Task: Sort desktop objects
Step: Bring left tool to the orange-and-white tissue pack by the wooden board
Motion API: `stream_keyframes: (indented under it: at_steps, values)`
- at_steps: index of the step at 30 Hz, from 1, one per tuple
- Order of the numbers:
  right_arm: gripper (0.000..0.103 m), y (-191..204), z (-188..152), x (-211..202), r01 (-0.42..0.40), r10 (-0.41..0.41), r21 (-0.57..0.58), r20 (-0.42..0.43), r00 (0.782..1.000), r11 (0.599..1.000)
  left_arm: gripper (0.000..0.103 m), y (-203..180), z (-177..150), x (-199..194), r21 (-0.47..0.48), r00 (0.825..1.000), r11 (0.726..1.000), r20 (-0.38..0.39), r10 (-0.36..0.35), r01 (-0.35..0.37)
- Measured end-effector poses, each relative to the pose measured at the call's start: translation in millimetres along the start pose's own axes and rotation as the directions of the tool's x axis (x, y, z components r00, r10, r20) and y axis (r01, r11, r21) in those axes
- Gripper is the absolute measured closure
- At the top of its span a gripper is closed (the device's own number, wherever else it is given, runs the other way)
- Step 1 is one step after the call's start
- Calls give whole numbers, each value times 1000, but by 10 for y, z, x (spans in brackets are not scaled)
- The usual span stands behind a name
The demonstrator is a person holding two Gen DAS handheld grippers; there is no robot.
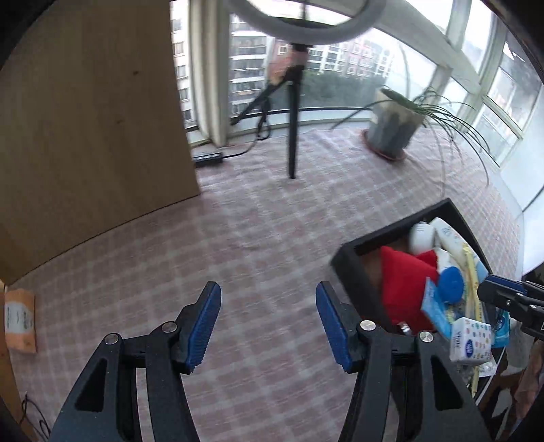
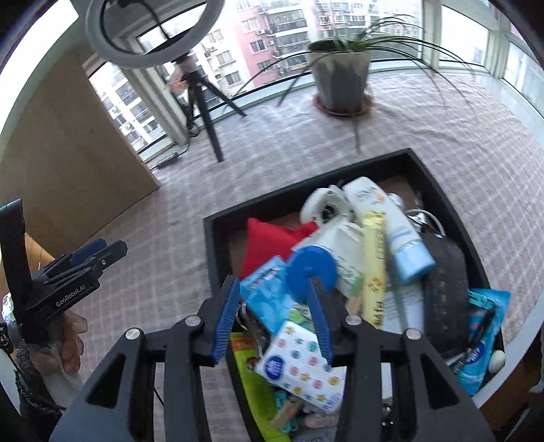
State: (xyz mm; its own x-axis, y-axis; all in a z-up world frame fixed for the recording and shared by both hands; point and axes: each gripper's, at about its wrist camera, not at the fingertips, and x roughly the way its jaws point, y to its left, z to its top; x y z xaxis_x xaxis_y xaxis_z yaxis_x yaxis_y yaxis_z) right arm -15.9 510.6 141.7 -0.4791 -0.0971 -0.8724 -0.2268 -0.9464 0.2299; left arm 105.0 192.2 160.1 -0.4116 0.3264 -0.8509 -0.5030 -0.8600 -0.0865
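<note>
Left wrist view — left tongs [image 1: 268, 323] agape, empty, beside black tray [image 1: 346, 261] edge — right tongs [image 2: 272, 323] parted, empty

A flat's glazed balcony room: apartment blocks [image 2: 258, 44] beyond curved windows, a potted plant [image 2: 341, 73], a checked-cloth surface [image 1: 238, 238].

Background furnishings, located relative to the potted plant [image 2: 341, 73], which stands on a round saucer [image 2: 341, 108] upon the pink checked tablecloth [image 1: 238, 238]. Left of the plant: a ring light [image 2: 112, 51] on a black tripod [image 2: 204, 112]. Further left: a wooden panel [image 1: 91, 119], with a black power strip [image 1: 208, 159] at its foot. Behind the plant: windows [image 2: 278, 30] showing apartment blocks.
</note>
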Motion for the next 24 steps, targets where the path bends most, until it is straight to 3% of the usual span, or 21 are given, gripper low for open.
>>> stream_keyframes:
  at_steps: [8,15,24]
  values:
    - [62,1095,302,474,-86,76,-202,-57,996,976,47,1372,-113,-100,-204,989,968,-4,147,-145]
    - [62,1981,434,864,-107,77,-359,-97,992,927,47,2535,-310,-251,-336,944,885,-37,329,-322]
    - [62,2801,348,1300,-186,109,-445,-193,975,876,46,3751,-578,-249,-480,905,775,-112,411,-411]
